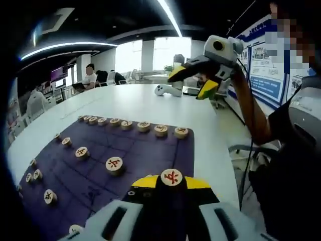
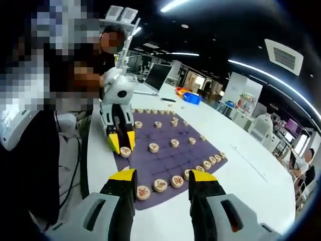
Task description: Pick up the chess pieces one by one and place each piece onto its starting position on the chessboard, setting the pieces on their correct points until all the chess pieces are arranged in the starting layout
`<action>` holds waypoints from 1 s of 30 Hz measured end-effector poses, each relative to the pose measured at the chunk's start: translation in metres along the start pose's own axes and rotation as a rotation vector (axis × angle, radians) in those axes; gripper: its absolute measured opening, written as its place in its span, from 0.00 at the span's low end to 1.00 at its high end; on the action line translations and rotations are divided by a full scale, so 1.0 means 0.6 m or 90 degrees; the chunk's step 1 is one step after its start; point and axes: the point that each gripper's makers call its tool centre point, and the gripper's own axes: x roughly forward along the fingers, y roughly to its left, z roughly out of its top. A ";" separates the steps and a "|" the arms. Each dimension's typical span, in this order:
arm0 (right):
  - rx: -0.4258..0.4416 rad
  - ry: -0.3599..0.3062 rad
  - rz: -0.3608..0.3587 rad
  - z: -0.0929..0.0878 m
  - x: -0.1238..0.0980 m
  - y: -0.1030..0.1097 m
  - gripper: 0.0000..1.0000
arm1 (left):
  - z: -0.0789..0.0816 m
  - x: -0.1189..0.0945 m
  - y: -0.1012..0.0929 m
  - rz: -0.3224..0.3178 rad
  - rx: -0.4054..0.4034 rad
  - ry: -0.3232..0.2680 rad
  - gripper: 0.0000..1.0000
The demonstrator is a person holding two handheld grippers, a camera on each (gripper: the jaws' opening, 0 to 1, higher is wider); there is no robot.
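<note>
Nearest in the left gripper view, the left gripper [image 1: 171,182] with yellow-tipped black jaws is clenched on a round pale wooden xiangqi disc with a red character [image 1: 171,176], held just above the near edge of the dark purple cloth chessboard [image 1: 150,150]. Seen from the right gripper view, that same gripper [image 2: 123,146] points down at the board's edge with the disc [image 2: 125,151] pinched between its tips, close to the cloth.

The right gripper [image 2: 163,183] is released, its jaws spread wide with nothing between them, raised over the white round table [image 2: 241,170] short of the board's near row of discs [image 2: 159,186]. That row runs along one edge, a matching row [image 1: 127,123] lines the far edge, and single discs [image 1: 115,164] sit on inner points.

The risk I see is in the set-down: the disc is gripped by its thin rim, so opening too high or tilted could let it roll or land off its point. A low approach might also nudge neighbouring discs or rumple the cloth, shifting pieces already placed.
</note>
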 end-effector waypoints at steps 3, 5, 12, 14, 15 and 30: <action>-0.001 0.001 0.001 -0.001 0.000 0.001 0.41 | -0.003 -0.001 0.006 0.007 -0.007 0.005 0.20; 0.000 0.002 0.000 -0.001 0.001 0.001 0.41 | -0.004 -0.002 0.007 0.011 -0.005 0.009 0.22; 0.000 0.000 0.001 -0.001 0.001 0.001 0.41 | 0.001 -0.013 0.005 0.015 0.010 0.010 0.32; 0.001 0.000 0.000 -0.001 0.002 0.000 0.41 | 0.027 -0.025 0.013 0.031 0.016 -0.022 0.32; 0.002 0.001 -0.001 -0.001 0.002 -0.001 0.41 | 0.034 -0.029 0.016 0.034 0.014 -0.031 0.32; 0.029 -0.027 -0.022 0.012 0.000 -0.019 0.41 | 0.113 -0.158 0.102 0.184 -0.033 -0.204 0.34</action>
